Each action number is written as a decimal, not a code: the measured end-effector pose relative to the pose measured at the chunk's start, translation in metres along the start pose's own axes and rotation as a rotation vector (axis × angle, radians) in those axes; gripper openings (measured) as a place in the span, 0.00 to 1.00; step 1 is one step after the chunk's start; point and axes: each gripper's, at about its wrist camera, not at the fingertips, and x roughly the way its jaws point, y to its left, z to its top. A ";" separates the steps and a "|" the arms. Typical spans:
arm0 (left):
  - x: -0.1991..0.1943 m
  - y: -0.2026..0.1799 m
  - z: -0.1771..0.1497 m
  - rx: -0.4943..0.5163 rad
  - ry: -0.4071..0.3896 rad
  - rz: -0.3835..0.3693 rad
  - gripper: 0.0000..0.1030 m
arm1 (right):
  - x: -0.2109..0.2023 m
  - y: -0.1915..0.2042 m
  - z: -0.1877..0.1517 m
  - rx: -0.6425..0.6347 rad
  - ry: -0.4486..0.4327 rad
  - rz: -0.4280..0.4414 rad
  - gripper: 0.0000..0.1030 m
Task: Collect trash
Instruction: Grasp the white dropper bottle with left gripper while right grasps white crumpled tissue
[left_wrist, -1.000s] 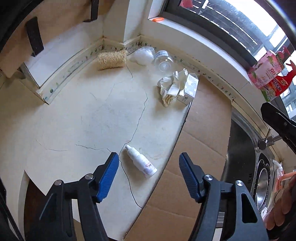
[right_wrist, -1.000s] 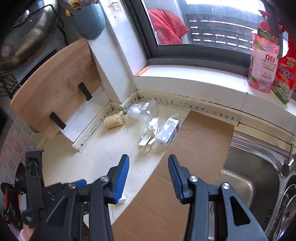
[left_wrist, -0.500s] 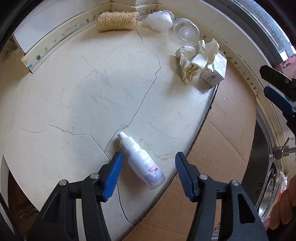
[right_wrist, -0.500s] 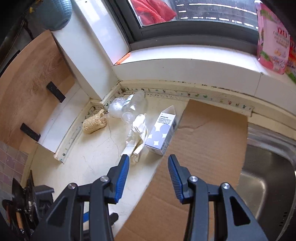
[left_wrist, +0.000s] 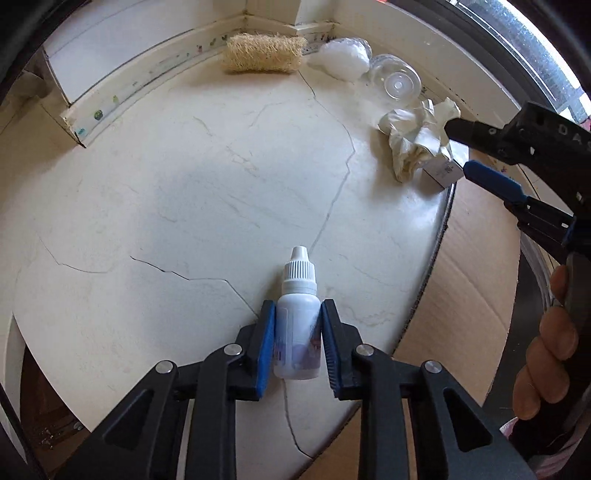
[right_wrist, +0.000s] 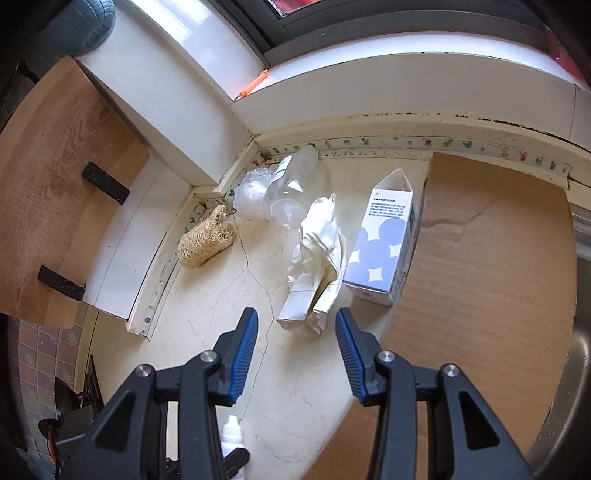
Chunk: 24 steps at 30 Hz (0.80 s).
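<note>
Left gripper (left_wrist: 297, 343) closing on small white dropper bottle (left_wrist: 297, 325); blue pads flank the body on both sides and look to be touching, cap pointing away toward far side. Bottle lying on cracked pale counter (left_wrist: 184, 206), near edge, just left of cardboard sheet (left_wrist: 469, 280). Right gripper (right_wrist: 295, 347) partly open, nothing between pads, hanging over near end of crumpled white glove (right_wrist: 317, 258); not touching it, as far as visible. Glove mid-counter, touching white carton with lilac circles (right_wrist: 384, 251) on its right; carton lying flat, straddling counter edge and cardboard. Beyond glove: clear plastic bottle (right_wrist: 291, 188) on its side, crumpled clear plastic wrap (right_wrist: 251, 195) to its left, both against far wall strip. Loofah scrubber (right_wrist: 205, 240) in far left corner, apart from the rest. Wooden board (right_wrist: 55, 177) leaning at far left. Sink (right_wrist: 576, 350) at right past cardboard. Fingers of a hand (left_wrist: 550, 343) visible on right gripper's handle in left wrist view.
</note>
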 end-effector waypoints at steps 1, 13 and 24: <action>-0.001 0.005 0.003 -0.002 -0.014 0.013 0.22 | 0.004 0.001 0.000 -0.001 0.001 -0.010 0.43; -0.022 0.063 0.044 -0.090 -0.164 0.092 0.22 | 0.040 0.007 0.001 0.024 0.014 -0.071 0.43; -0.030 0.096 0.047 -0.129 -0.186 0.112 0.22 | 0.056 0.009 -0.003 0.026 0.000 -0.107 0.27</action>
